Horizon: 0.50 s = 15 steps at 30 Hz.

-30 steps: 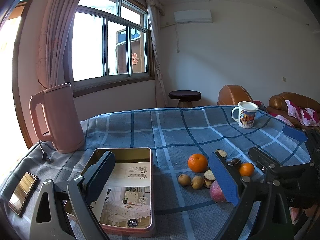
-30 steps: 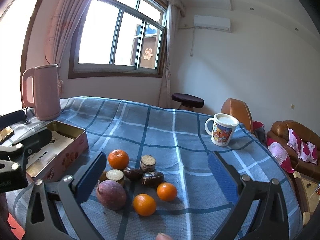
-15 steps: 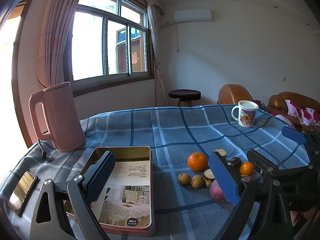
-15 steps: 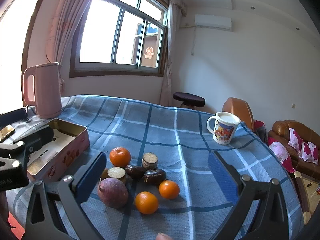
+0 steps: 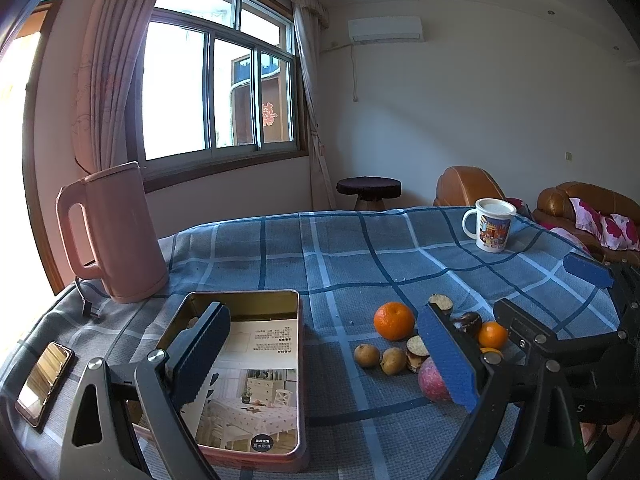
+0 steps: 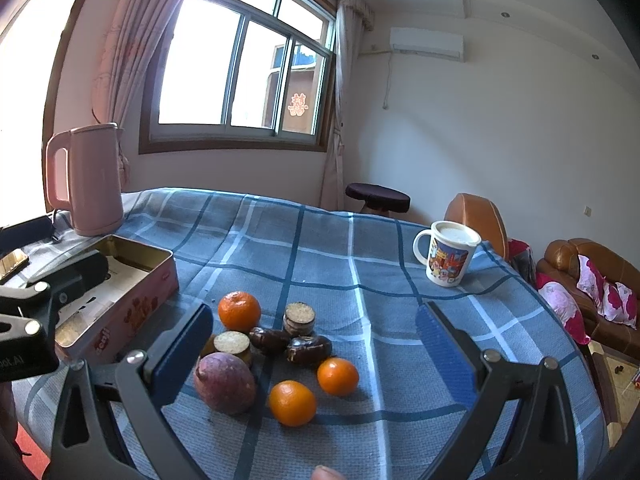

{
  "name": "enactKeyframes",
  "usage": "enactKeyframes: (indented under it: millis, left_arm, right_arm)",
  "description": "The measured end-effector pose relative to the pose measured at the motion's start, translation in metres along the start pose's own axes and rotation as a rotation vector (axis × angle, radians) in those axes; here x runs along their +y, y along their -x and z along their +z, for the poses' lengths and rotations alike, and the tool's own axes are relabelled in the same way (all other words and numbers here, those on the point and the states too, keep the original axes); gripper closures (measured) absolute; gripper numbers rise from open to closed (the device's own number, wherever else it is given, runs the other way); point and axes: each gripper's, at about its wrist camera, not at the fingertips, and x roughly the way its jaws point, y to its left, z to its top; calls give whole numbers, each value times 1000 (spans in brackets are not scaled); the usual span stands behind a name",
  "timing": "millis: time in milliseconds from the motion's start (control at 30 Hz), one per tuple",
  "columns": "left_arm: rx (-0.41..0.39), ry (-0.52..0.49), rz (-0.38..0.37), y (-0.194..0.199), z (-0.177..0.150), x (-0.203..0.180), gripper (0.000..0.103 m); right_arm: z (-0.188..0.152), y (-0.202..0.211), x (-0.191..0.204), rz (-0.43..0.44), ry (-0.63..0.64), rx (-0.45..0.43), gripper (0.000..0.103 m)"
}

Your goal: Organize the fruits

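Jaws on both my left gripper [image 5: 328, 354] and right gripper [image 6: 314, 354] gape wide, holding nothing. Fruit pile [image 6: 276, 344] sits on the table [image 6: 360, 248] right of the tin [image 5: 256, 360], maybe dates in there.

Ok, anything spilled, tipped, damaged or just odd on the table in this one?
Nothing spilled or tipped. The mug and kettle stand upright; the fruit lies loose in a cluster on the cloth, none in the open tin yet. One non-fruit item: a phone lies near the table's edge.
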Motion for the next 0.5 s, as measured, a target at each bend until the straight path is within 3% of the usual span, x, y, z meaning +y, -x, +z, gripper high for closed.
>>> enactKeyframes:
  millis: [367,500]
  left_arm:
    - [32,-12,-5,-12,-6,-7,7]
    - [75,-12,-40,-23,-13,-13,7]
  right_arm:
    - [-12,-7,-9,-15,-9,26,0]
    - [-26,-13,-22,-27,-34,63,0]
